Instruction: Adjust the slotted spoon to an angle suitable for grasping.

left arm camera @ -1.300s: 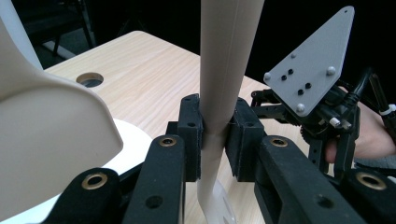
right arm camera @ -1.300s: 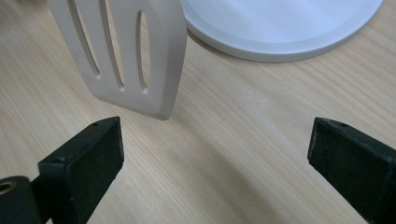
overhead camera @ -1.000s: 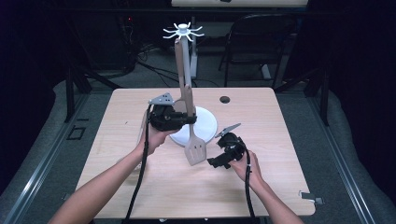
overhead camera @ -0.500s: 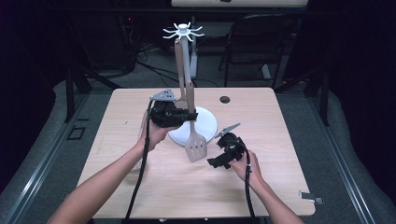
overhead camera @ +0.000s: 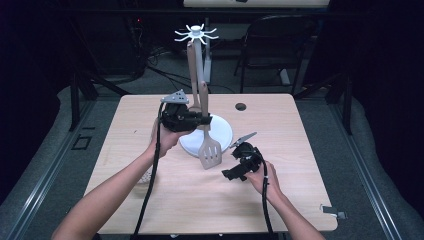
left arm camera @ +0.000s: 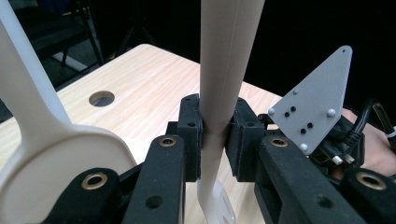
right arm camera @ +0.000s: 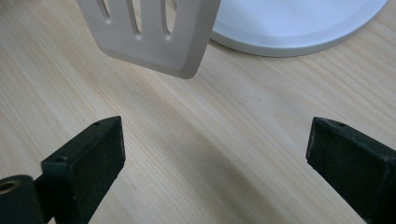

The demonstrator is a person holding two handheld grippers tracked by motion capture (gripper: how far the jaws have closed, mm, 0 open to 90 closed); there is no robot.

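left claw (overhead camera: 202,120): clamped on slotted spatula (overhead camera: 209,150) handle, long axis near upright, blade hanging just above desk (overhead camera: 300,165) | right claw (overhead camera: 234,173): open, empty, resting right of blade | rack (overhead camera: 196,35) hooks lie up behind; left hand nearer.

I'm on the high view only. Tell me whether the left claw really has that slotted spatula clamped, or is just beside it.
Observer: Clamped. In the left gripper view the left claw has both pads pressed on the spatula handle.
Operator: Report the right claw.
Observer: The right claw is wide open, with bare table between its jaws.
Operator: Say what it faces.
Observer: The spatula's slotted blade hangs just ahead of it, with the stand's white base behind.
Operator: Check for anything else near the left claw.
Observer: A second pale utensil with a rounded head sits close at that view's left.
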